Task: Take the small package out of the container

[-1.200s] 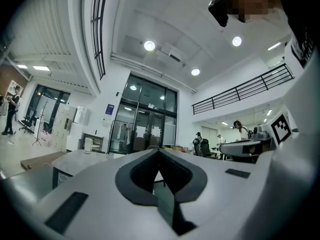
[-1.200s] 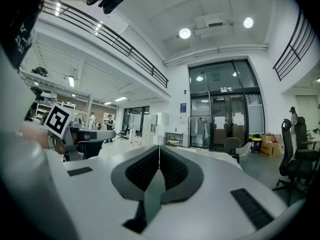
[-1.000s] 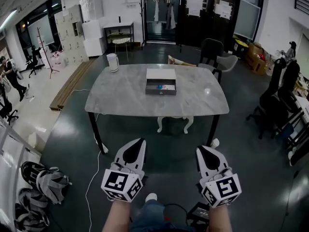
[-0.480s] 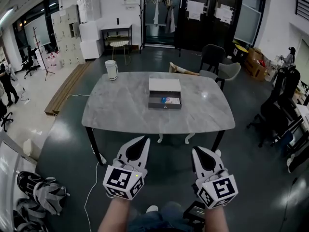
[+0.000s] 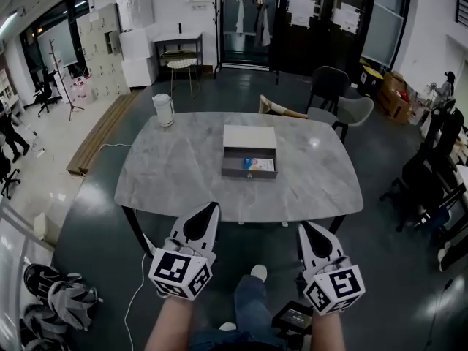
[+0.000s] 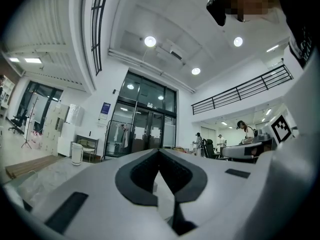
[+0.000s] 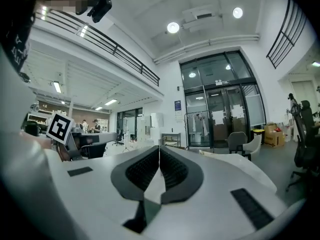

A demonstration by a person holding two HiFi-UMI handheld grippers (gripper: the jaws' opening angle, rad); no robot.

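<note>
1. Seen from the head view, a white jug (image 5: pixel 162 110) stood near the far left corner of the grey table (image 5: pixel 183 174), well apart from everything else on it.
2. The left gripper (image 5: pixel 212 208) hung over the floor, just short of the table's near edge. Its own view (image 6: pixel 159 151) showed the jaws pressed together with nothing between them.
3. That left gripper view looked low across the room at the jug (image 6: pixel 76 153), the glass doors and the ceiling lights, and did not show the container.
4. Only the head view showed the container (image 5: pixel 249 136), open at mid-table, with the small package (image 5: pixel 259 164) lying in its right half. Bare tabletop lay on every side of it.
5. The right gripper (image 5: pixel 307 229) also hung short of the near edge. In its own view (image 7: pixel 159 148) the jaws were closed and empty.
6. Only the right gripper view caught the balcony railing overhead. Chairs (image 5: pixel 333 86) crowded the table's far right corner.
</note>
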